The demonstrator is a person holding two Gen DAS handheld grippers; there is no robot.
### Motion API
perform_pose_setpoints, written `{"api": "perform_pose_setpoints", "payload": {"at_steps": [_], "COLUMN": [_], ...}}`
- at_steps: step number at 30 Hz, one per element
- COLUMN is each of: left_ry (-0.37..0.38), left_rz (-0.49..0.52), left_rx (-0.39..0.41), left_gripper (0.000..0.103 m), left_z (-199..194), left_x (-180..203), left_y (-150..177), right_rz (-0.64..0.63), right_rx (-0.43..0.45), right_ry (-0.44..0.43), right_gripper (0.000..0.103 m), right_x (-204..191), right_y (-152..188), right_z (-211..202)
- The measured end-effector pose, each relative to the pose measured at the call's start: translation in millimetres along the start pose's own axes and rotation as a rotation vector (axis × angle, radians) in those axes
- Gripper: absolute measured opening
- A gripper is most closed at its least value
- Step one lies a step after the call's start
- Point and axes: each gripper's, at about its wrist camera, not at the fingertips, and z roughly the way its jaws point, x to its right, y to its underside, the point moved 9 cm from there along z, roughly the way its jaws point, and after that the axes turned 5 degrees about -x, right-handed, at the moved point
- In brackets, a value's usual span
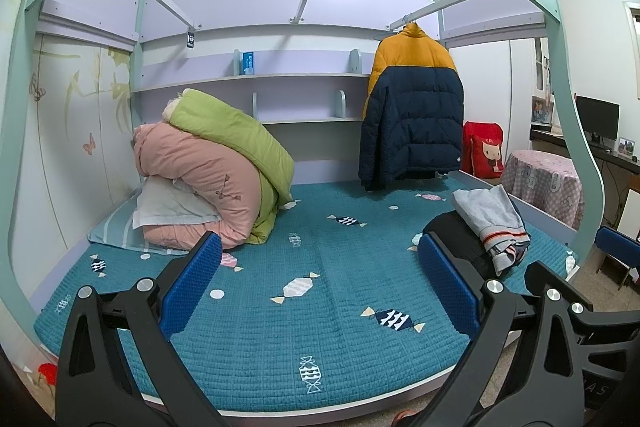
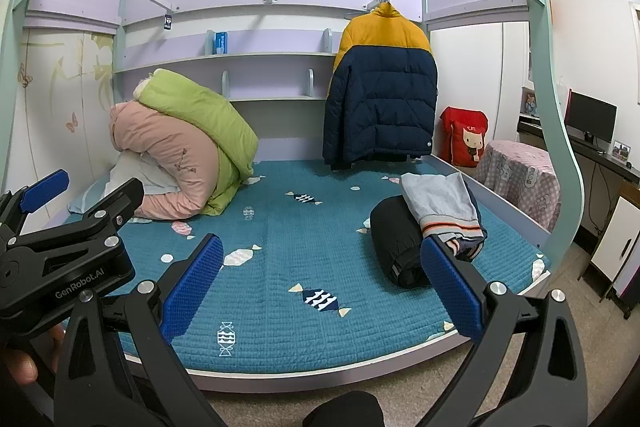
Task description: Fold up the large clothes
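A yellow and navy puffer jacket hangs on a hanger from the bed frame's rail at the back right; it also shows in the right wrist view. A folded grey garment lies on a rolled black garment at the bed's right side, also in the right wrist view. My left gripper is open and empty above the bed's front. My right gripper is open and empty, near the bed's front edge. The left gripper also appears at the left of the right wrist view.
The teal quilted mattress fills the bed. Pink and green duvets are piled on a pillow at the back left. Shelves line the back wall. A red bag, a covered round table and a desk with monitor stand to the right.
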Motion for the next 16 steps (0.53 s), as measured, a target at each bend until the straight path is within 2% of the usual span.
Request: {"api": "perform_pose_setpoints", "payload": {"at_steps": [11,16], "left_ry": [0.0,0.01], "left_rz": [-0.004,-0.028], "left_rx": [-0.021,-0.085], "left_gripper": [0.098,0.098], "left_z": [10.5,33.4], "left_x": [-10.6,-20.7], "left_y": [12.4,26.4], "right_rz": [0.001,-0.008], "right_rx": [-0.023,-0.068], "right_ry": [-0.009,-0.019], "right_gripper": [0.096,0.096], "right_x": [1.2,-5.7], "right_y": [7.0,14.9], "right_z": [14.2,35.8]}}
